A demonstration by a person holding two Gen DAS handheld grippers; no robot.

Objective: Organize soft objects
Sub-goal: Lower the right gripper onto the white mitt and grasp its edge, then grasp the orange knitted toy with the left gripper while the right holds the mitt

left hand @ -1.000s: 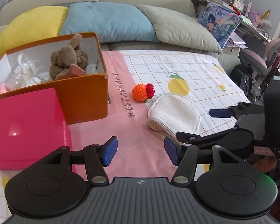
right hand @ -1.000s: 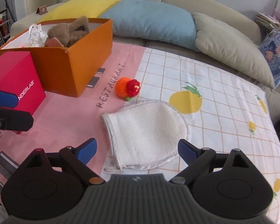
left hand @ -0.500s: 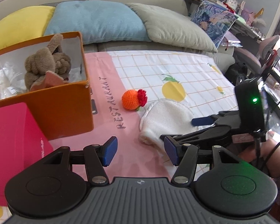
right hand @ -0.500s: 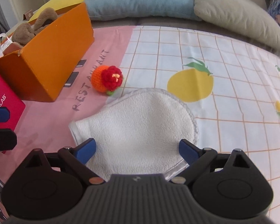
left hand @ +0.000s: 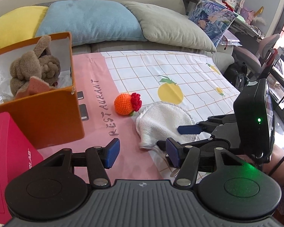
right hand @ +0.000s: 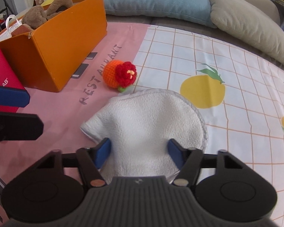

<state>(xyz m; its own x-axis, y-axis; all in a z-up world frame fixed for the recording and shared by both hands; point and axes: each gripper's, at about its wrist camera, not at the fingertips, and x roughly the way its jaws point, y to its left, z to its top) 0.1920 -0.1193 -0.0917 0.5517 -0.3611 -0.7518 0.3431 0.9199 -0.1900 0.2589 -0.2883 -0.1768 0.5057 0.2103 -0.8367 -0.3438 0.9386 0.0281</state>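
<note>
A white terry mitt (right hand: 147, 124) lies on the tablecloth and bunches up between my right gripper's (right hand: 140, 152) blue pads, which press its near edge from both sides. It also shows in the left wrist view (left hand: 161, 123). An orange crochet ball with a red flower (right hand: 119, 73) lies just beyond it, seen too in the left wrist view (left hand: 126, 104). An orange box (left hand: 45, 113) at the left holds a brown plush toy (left hand: 34, 68). My left gripper (left hand: 142, 153) is open and empty over the pink strip of cloth.
A pink box (left hand: 7, 162) stands at the near left, beside the orange box. Yellow, blue and grey cushions (left hand: 89, 19) line the sofa behind the table. The right gripper's body (left hand: 253, 121) sits close to the right of my left gripper.
My right gripper has moved forward and down onto the mitt and narrowed its jaws, bunching the cloth between them. My left gripper stays open and has shifted slightly.
</note>
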